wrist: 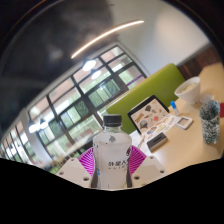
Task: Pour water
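One clear plastic water bottle [113,150] with a white cap stands upright between the two fingers of the gripper [113,166], its white label printed with blue characters facing the camera. The pink pads [90,160] on the fingers' inner faces sit tight against the bottle on both sides, at about 9 and 3 o'clock of its body, so the gripper is pinching the bottle around its labelled middle. Beyond the fingers, toward 2 o'clock from the bottle, a pale table [185,140] carries an open magazine or booklet [150,115] with printed pictures, lying flat. Farther along at 2 o'clock stands a white cup [187,90], and at 3 o'clock a clear container [210,122] holding dark and pale bits that are too small to name. A green wall or divider [150,92] runs behind the table. From 9 to 12 o'clock, large dark-framed windows [75,100] fill the background, and a long strip light [105,37] glows on the ceiling above.
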Motion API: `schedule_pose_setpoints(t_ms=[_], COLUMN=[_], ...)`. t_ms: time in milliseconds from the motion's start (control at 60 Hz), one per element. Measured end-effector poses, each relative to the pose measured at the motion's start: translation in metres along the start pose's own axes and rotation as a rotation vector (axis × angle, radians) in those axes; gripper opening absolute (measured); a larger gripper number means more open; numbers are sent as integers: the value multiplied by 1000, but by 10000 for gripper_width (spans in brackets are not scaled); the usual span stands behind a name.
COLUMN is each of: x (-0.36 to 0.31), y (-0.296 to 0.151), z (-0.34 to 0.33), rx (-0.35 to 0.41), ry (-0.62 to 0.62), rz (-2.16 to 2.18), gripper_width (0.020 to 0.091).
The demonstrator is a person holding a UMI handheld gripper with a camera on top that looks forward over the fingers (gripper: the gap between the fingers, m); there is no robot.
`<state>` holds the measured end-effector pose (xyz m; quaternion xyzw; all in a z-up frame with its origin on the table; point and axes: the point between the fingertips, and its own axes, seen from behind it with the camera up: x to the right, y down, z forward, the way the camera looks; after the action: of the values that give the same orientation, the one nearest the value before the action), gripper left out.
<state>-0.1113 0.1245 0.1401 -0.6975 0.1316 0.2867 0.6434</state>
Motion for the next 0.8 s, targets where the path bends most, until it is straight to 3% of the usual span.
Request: schedule_pose_setpoints(t_ms=[100, 267, 467, 800], x=[31, 110, 143, 127], y=[-54, -101, -109, -111], z=[-22, -57, -68, -104], rx=[67, 152, 201, 202], ry=[-13, -13, -121, -169], rz=[296, 825, 1377, 1560], gripper_width=[390, 380, 394, 400])
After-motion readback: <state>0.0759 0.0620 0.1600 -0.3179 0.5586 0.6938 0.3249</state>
